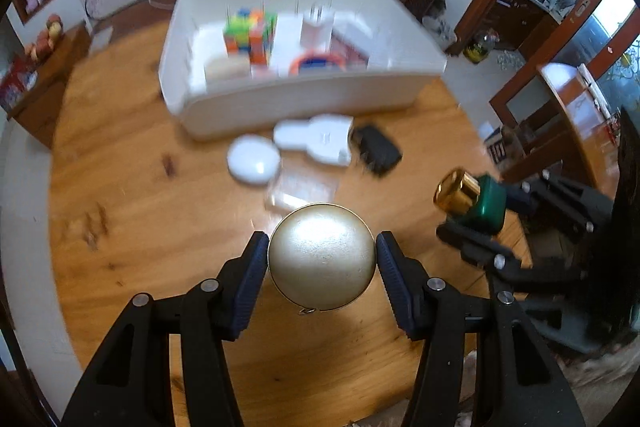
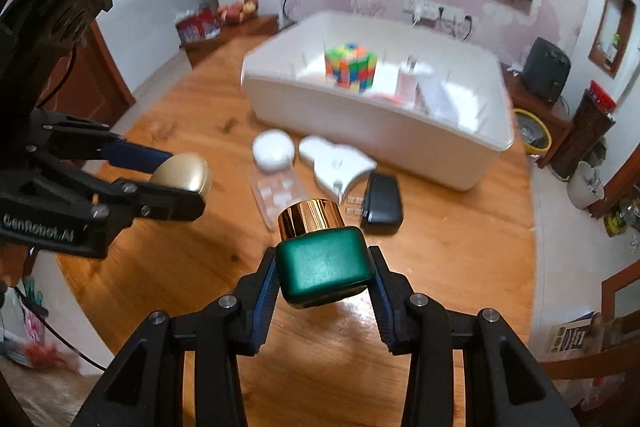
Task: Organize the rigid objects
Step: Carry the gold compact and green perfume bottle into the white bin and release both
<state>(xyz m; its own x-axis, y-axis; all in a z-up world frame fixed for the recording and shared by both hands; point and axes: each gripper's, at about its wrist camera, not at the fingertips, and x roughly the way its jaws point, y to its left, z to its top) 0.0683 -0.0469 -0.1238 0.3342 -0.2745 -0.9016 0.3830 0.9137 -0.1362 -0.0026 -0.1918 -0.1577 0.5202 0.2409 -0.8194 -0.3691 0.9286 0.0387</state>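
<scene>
My left gripper (image 1: 322, 253) is shut on a round pale-gold case (image 1: 322, 257), held above the wooden table; it also shows in the right wrist view (image 2: 184, 173). My right gripper (image 2: 324, 275) is shut on a green bottle (image 2: 324, 267) with a shiny gold cap, also held above the table; the bottle shows at the right of the left wrist view (image 1: 474, 197). A white storage bin (image 1: 280, 99) stands at the far side of the table and holds a colourful puzzle cube (image 1: 250, 35) and white boxes. The bin also shows in the right wrist view (image 2: 376, 131).
In front of the bin lie a round white disc (image 1: 254, 159), a white shaped box (image 1: 320, 139), a black power adapter (image 1: 376, 149) and a clear plastic tray (image 1: 302, 189). The round table's (image 1: 140, 227) edge curves at left and right. A cabinet stands at the right.
</scene>
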